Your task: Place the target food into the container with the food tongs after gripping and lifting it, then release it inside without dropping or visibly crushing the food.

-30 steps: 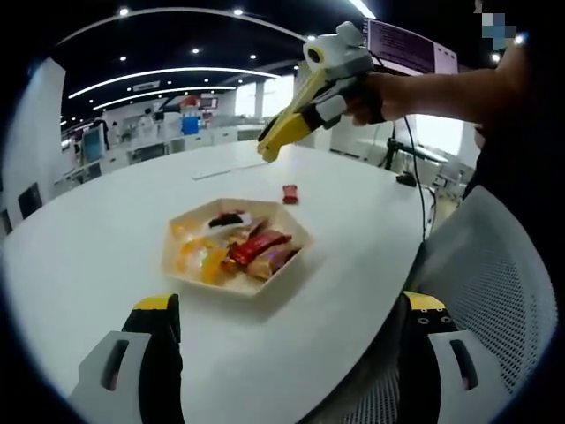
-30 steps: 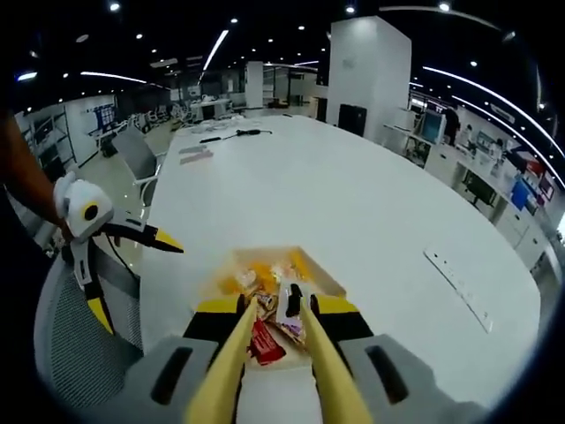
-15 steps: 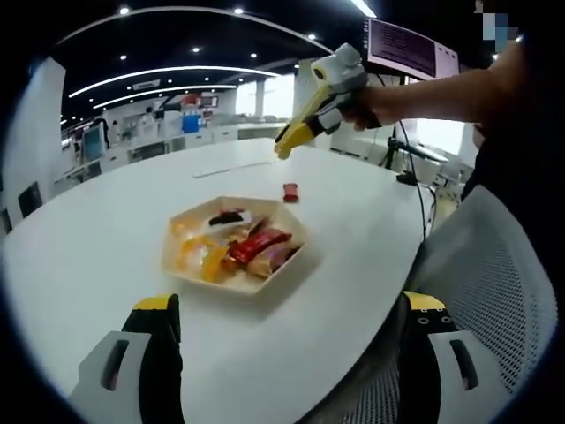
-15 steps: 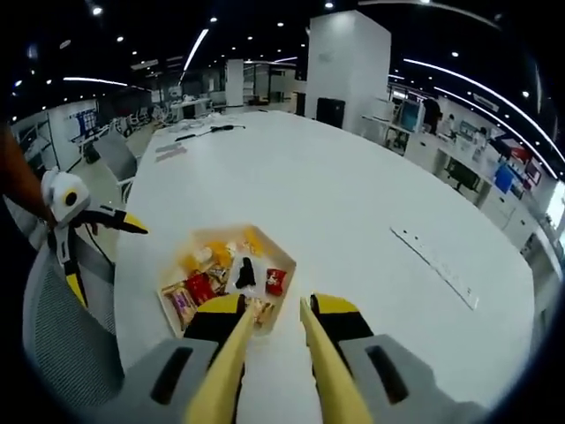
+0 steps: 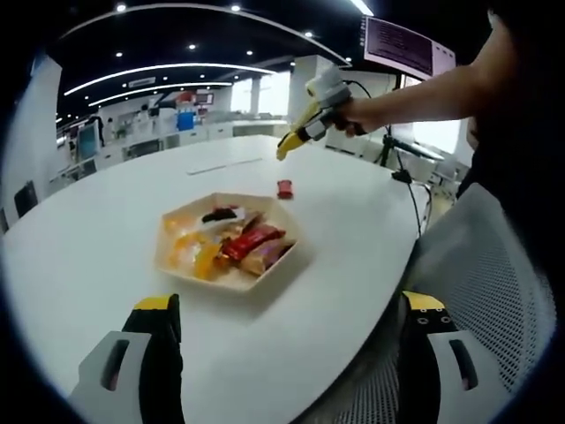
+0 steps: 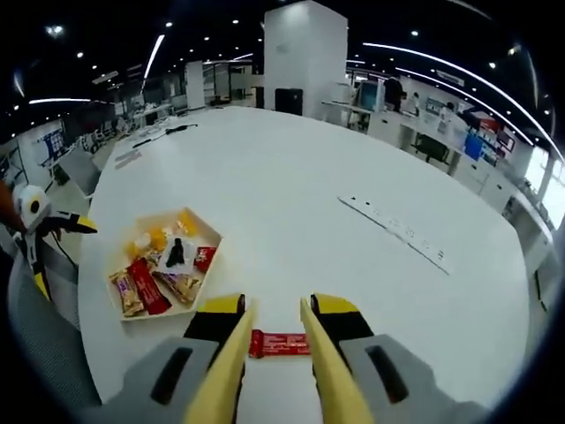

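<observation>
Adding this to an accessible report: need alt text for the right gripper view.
Two yellow tongs of the right tool hang open over a red snack bar lying on a white table. To the left sits a shallow paper tray of wrapped snacks, with the left tool at the table's edge beyond it.

White table [image 6: 291, 203]: snack tray [image 6: 161, 267], red bar [image 6: 279, 343], strip [image 6: 395, 233].

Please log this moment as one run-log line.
right gripper: open, tongs over red bar | tray: snacks inside | left gripper: open, idle
</observation>
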